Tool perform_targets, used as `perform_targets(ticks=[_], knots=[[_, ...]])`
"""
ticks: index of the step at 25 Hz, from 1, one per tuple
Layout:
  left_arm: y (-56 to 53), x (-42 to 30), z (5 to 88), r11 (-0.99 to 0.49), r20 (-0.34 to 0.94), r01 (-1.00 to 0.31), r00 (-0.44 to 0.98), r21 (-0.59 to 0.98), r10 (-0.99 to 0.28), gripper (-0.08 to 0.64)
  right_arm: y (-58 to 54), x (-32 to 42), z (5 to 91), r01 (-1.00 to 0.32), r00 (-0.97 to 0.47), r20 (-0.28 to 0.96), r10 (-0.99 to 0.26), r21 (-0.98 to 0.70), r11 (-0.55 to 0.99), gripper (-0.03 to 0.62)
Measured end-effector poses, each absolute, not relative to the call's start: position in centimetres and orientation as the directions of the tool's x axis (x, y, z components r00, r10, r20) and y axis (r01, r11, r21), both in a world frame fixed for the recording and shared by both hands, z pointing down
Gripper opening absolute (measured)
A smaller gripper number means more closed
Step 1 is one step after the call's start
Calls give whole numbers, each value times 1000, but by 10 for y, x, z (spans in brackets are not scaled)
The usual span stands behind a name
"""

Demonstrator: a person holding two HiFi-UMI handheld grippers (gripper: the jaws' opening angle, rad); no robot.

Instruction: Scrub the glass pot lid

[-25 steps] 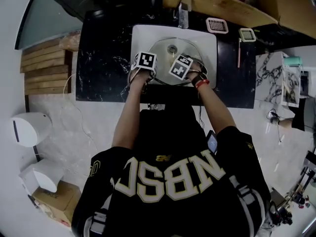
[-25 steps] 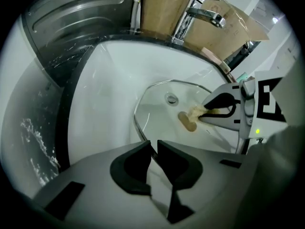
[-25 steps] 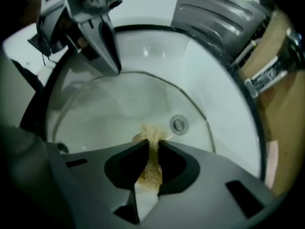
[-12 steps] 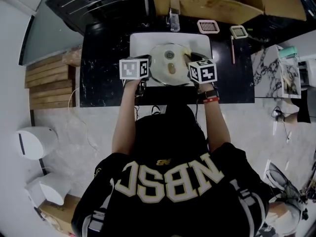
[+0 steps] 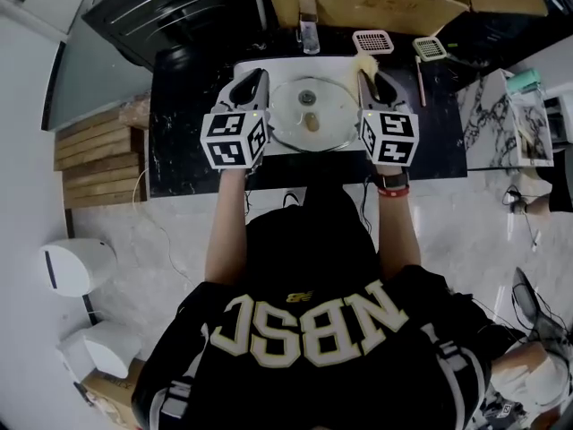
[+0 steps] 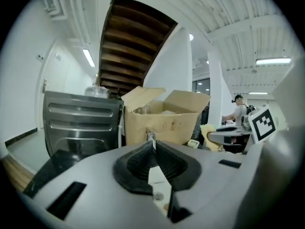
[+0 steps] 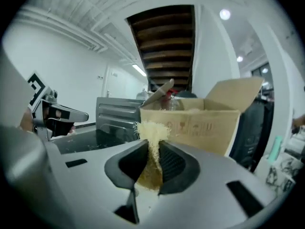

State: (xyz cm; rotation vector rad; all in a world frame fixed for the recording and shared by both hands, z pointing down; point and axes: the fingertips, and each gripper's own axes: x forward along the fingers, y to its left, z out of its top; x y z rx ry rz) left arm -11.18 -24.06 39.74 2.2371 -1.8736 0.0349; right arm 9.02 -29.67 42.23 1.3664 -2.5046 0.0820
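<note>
The round glass pot lid [image 5: 309, 115] lay in the white rectangular sink [image 5: 277, 64] at the upper centre of the head view, its rim close to the sink's near edge. The left tool [image 5: 259, 74] hung over the sink's left edge. Its jaws had just been closing and met at the tips with nothing between them. The right tool [image 5: 367, 77] hung over the right edge, clamped on a yellow fibrous scrubbing pad [image 5: 364, 63]. Between them the lid lay uncovered, and the black marble worktop [image 5: 183, 115] spread to either side.
</note>
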Motion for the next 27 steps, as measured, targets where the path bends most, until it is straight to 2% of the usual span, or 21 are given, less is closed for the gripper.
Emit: perform_targets(ticks=[3, 6, 11, 16, 27], knots=[[-233, -121, 364, -90, 59, -992, 95, 84, -994, 17, -289, 95, 390, -852, -482, 181, -857, 129, 507, 67], [-229, -120, 346, -63, 13, -997, 63, 48, -998, 15, -282, 96, 373, -857, -482, 135, -866, 133, 497, 67], [-231, -112, 347, -74, 22, -995, 76, 72, -997, 15, -278, 92, 373, -835, -522, 159, -838, 107, 540, 67], [-238, -113, 366, -34, 115, -998, 39, 50, -993, 17, -277, 90, 376, -811, -558, 188, -808, 81, 579, 67], [-246, -106, 371, -78, 126, -995, 84, 58, -988, 17, -282, 86, 388, -775, -600, 234, -765, 71, 628, 69]])
